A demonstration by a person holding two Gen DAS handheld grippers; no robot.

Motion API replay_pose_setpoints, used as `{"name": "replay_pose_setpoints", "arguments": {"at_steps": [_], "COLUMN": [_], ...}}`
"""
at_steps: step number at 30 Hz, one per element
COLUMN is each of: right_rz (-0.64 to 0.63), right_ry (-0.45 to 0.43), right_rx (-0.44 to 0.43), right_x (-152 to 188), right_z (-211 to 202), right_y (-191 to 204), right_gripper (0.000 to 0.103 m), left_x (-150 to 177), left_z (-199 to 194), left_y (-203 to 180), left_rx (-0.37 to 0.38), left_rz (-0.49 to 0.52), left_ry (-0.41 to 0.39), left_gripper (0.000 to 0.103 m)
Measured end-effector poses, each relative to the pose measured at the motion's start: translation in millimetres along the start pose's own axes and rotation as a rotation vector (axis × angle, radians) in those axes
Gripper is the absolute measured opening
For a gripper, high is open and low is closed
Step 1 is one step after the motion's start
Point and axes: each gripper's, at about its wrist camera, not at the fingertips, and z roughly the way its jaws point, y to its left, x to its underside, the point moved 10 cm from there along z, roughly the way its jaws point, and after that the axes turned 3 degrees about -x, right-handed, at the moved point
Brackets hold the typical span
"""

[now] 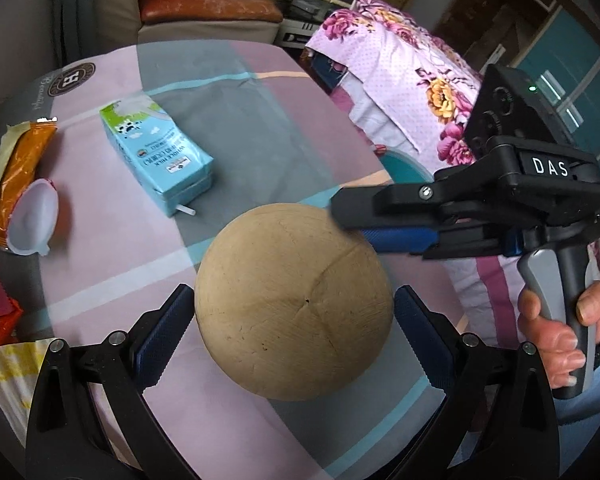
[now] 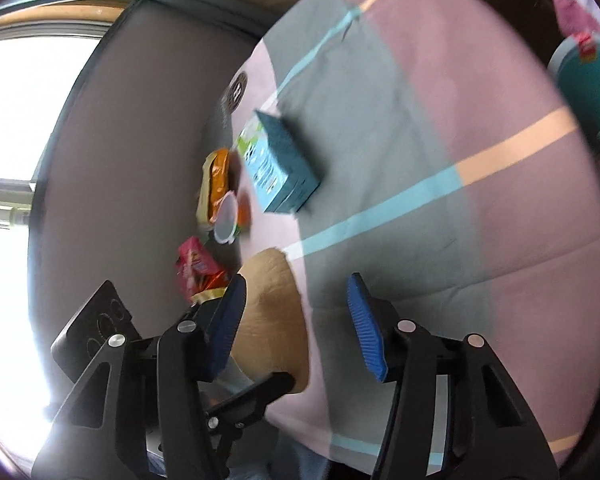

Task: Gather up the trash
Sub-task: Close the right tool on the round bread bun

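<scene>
Gripping the coconut (image 1: pixel 294 300), the left gripper (image 1: pixel 294 312) is busy; right gripper (image 2: pixel 296 320) wide, empty; milk carton (image 1: pixel 160 152) and wrappers (image 1: pixel 16 172) uncollected at the desk's (image 1: pixel 260 112) left edge.

Soft, even daylight fills my left wrist view; the coconut (image 1: pixel 294 300) is sharp, and it throws only a faint shadow on the surface (image 1: pixel 236 92). Straight lines bow toward the rim, and the corners go black. My right wrist view is worse: the window (image 2: pixel 28 120) at the left of the frame is blown out to white, and glare washes over the lower left. The milk carton (image 2: pixel 278 168) and wrappers there are smeared with motion blur, the edges heavily curved.
</scene>
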Motion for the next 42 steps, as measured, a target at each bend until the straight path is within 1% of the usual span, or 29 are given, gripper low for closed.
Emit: {"name": "replay_pose_setpoints", "arguments": {"at_steps": [1,3,6,7,8,12,14,17,18,19,21,22,23,25,27,29,32,34,37,40,42], "right_rz": [0.008,0.004,-0.01,-0.011,-0.014,-0.042,-0.066,-0.085,-0.093,-0.099,-0.1,-0.09,-0.094,-0.132,-0.161,-0.195,-0.194,-0.19,-0.179,-0.175,-0.177], "right_ry": [0.015,0.005,-0.009,-0.006,-0.005,0.01,0.007,0.007,0.018,0.03,0.06,0.072,0.07,0.055,0.048,0.011,0.013,0.039,0.077,0.088,0.078], "right_rx": [-0.025,-0.024,-0.048,-0.055,-0.056,-0.042,-0.02,0.008,0.013,0.011,-0.005,-0.011,-0.004,0.031,0.063,0.147,0.221,0.247,0.261,0.29,0.312], "right_x": [2,1,1,3,3,5,4,4,6,9,15,18,18,20,21,18,23,26,30,31,29], "right_z": [4,6,5,6,7,9,11,7,11,14,23,28,31,34,33,29,32,42,54,62,62], "right_y": [1,2,9,11,14,20,23,27,31,33,40,43,45,52,55,51,39,30,22,12,8], "right_gripper": [0.037,0.033,0.028,0.017,0.012,0.011,0.009,0.009,0.009,0.009,0.013,0.019,0.031,0.04,0.04,0.042,0.042,0.042,0.042,0.042,0.042], "left_x": [1,1,1,1,1,4,9,21,27,32,39,41,43,45,47,48,51,53,58,63,65], "left_z": [1,5,5,4,4,0,-3,-8,-11,-13,-17,-20,-24,-30,-34,-38,-40,-40,-39,-40,-41], "left_y": [0,1,5,7,7,9,13,22,27,31,41,46,52,61,68,72,78,83,91,97,101], "left_rx": [0.002,0.003,0.051,0.049,0.046,0.045,0.046,0.003,-0.025,-0.037,-0.045,-0.05,-0.055,-0.056,-0.06,-0.064,-0.064,-0.066,-0.071,-0.082,-0.088], "left_rz": [-0.002,-0.017,-0.067,-0.073,-0.071,-0.057,-0.063,-0.054,-0.05,-0.052,-0.076,-0.092,-0.109,-0.129,-0.142,-0.147,-0.155,-0.166,-0.188,-0.197,-0.2], "left_ry": [0.003,0.005,0.007,0.004,0.001,0.004,0.011,0.032,0.036,0.038,0.039,0.037,0.031,0.018,0.009,0.002,-0.003,-0.001,0.007,0.014,0.015], "left_gripper": [0.099,0.1,0.1,0.1,0.1,0.1,0.1,0.1,0.1,0.1,0.1,0.1,0.1,0.1,0.1,0.1,0.099,0.099,0.099,0.099,0.099]}}
